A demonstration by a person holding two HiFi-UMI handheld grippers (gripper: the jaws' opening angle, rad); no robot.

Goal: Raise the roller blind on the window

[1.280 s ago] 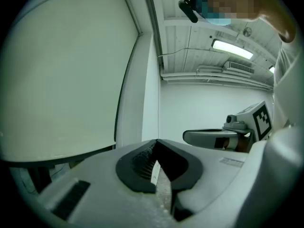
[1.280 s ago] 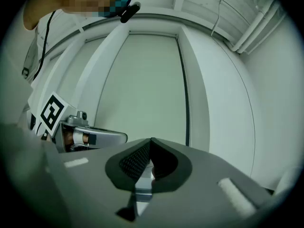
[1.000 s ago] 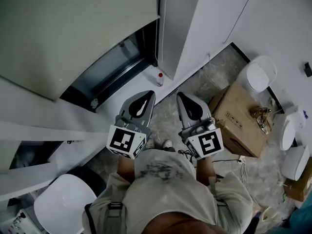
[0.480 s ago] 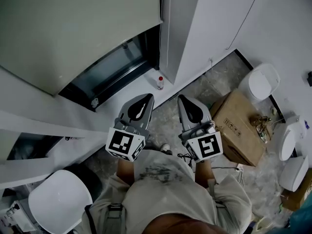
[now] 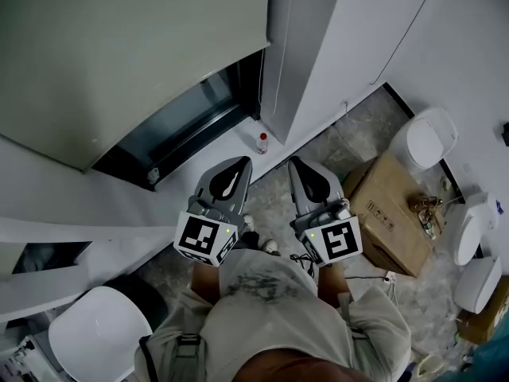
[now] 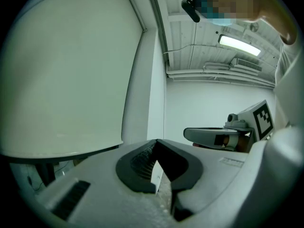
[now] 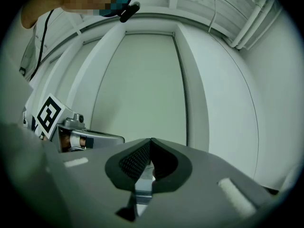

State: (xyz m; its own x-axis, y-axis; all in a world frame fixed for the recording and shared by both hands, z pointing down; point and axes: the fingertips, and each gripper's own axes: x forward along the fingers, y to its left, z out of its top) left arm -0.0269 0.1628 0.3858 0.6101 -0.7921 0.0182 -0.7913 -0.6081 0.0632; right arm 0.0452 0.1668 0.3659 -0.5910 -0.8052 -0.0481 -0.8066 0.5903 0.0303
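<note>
The pale fabric roller blind (image 5: 119,54) is hung far left, above the dark window opening (image 5: 191,126). A small red-capped bottle (image 5: 262,142) is set just right of that opening. A brown cardboard box (image 5: 390,213) is placed further right, and a white round seat (image 5: 99,344) near left.

Clear floor ahead, clutter at both sides
Bare floor (image 5: 350,134) runs to the sill (image 5: 159,193) under the roller blind (image 5: 119,62); a small bottle (image 5: 262,142) stands there, a cardboard box (image 5: 394,213) right, a white chair (image 5: 99,337) left.

Only illegible print on cardboard box (image 5: 394,204)
</note>
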